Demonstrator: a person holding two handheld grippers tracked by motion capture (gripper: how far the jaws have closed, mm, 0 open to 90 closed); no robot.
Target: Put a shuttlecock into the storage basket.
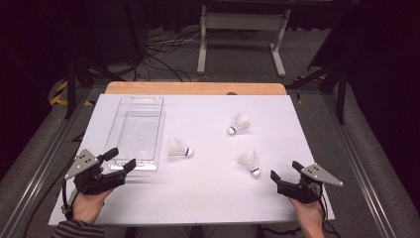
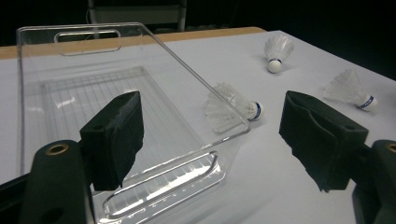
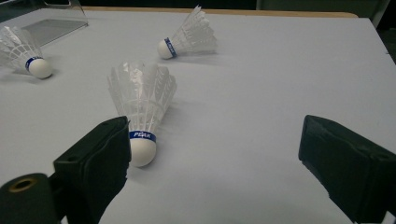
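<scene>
Tongs, left (image 1: 120, 158) and right (image 1: 286, 170), both agape, empty; right gripper view reads "PEAK" on shuttlecock (image 3: 141, 105).

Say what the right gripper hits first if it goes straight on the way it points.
Likely the near shuttlecock, lying cork-end toward the right gripper. It sits left of centre, by the left of the open jaws, so that jaw would probably clip it. The middle of the line looks free over the white table; depth is unclear.
</scene>
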